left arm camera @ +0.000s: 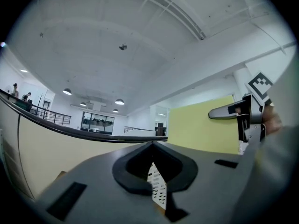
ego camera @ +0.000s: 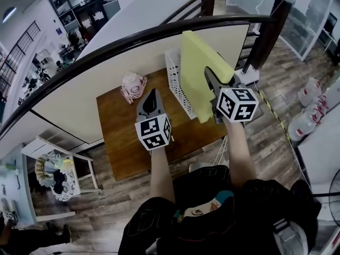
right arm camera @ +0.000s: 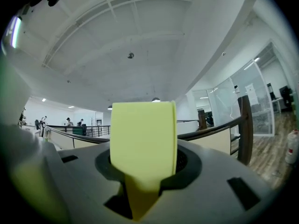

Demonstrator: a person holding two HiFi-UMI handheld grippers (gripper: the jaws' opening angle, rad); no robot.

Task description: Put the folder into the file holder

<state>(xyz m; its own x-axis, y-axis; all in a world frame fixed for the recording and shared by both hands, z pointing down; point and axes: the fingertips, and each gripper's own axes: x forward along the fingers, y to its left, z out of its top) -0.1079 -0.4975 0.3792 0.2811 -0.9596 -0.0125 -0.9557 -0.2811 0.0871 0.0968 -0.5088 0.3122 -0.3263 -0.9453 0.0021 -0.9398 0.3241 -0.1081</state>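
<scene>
While the right tool (ego camera: 212,78) grips the folder (ego camera: 196,57) beside the file holder (ego camera: 174,77), left tool (ego camera: 152,93) hangs closed.

Left gripper (ego camera: 153,93): held out ahead of the torso, pointing forward; jaws drawn together to a point, nothing gripped between them.
Left marker cube (ego camera: 154,132): at the rear of the gripper, top face turned up toward the head.
Left forearm (ego camera: 161,177): bare, stretched straight forward from the body.
Right gripper (ego camera: 210,78): held further forward than the left, pointing forward; jaws clamped on the edge of the yellow folder (ego camera: 197,62), one pad on each face.
Right marker cube (ego camera: 237,104): at the rear of the gripper, tilted slightly to the right.
Right forearm (ego camera: 238,153): bare, extended forward.
Spacing: side by side, apart, not touching.
</scene>
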